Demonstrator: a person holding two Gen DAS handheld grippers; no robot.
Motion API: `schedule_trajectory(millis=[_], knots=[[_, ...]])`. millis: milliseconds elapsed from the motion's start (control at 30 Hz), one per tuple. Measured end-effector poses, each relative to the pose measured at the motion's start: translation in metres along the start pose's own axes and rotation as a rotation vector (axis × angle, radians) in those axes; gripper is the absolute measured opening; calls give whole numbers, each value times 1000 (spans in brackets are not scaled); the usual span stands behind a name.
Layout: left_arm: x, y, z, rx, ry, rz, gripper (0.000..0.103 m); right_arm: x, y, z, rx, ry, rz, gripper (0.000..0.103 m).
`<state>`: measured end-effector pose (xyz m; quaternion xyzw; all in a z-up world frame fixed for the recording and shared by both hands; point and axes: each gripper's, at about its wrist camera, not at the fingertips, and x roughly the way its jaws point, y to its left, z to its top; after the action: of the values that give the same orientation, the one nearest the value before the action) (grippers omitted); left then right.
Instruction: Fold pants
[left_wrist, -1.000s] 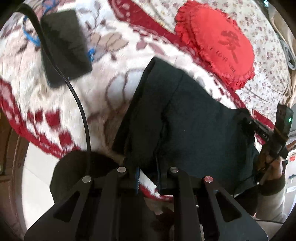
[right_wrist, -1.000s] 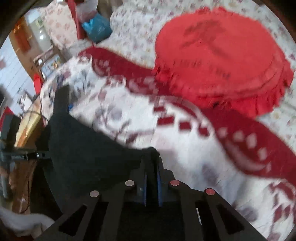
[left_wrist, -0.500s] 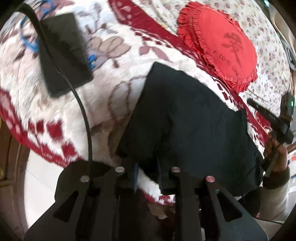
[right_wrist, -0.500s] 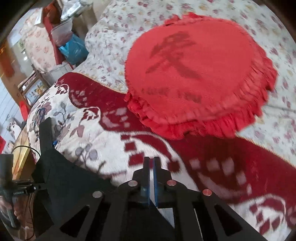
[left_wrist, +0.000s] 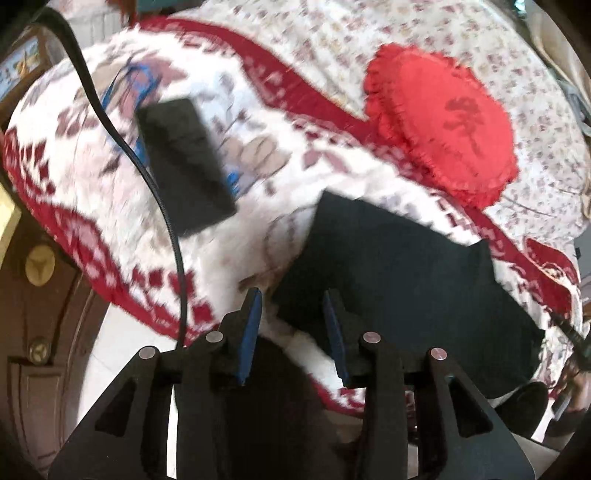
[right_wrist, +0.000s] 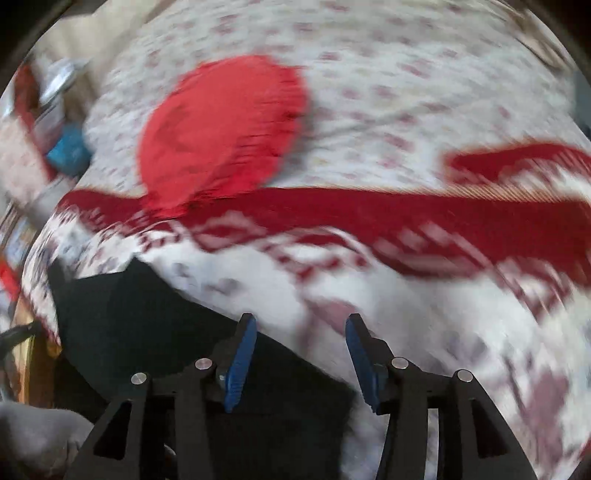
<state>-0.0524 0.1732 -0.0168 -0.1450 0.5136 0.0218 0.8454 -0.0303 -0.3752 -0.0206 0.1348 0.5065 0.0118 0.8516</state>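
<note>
The dark pants (left_wrist: 399, 280) lie folded into a flat rectangle on the red-and-white patterned blanket (left_wrist: 258, 155). My left gripper (left_wrist: 293, 299) is open and empty, its jaws apart just in front of the pants' near corner. In the right wrist view the pants (right_wrist: 140, 317) lie at lower left. My right gripper (right_wrist: 301, 325) is open and empty, with its left finger over the pants' edge and its right finger over bare blanket (right_wrist: 424, 306). Both views are blurred by motion.
A round red frilled cushion (left_wrist: 443, 125) lies beyond the pants, also in the right wrist view (right_wrist: 221, 129). A black rectangular pad (left_wrist: 184, 162) with a black cable (left_wrist: 147, 170) lies on the blanket at left. Wooden furniture (left_wrist: 40, 317) stands by the left edge.
Both grippers have opened and let go of the pants. Both have pulled back and lifted, and the pants now lie flat on the blanket.
</note>
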Motion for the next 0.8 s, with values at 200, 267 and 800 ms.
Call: schedule_trajectory(millis=[200, 267, 800], knots=[[4, -71, 7, 131, -3, -120, 48, 5, -15, -41, 50, 71, 33, 50], [11, -95, 7, 179, 14, -150, 48, 13, -4, -52, 9, 102, 43, 41], [95, -275, -35, 531, 204, -281, 48, 14, -30, -77, 165, 136, 30, 23]])
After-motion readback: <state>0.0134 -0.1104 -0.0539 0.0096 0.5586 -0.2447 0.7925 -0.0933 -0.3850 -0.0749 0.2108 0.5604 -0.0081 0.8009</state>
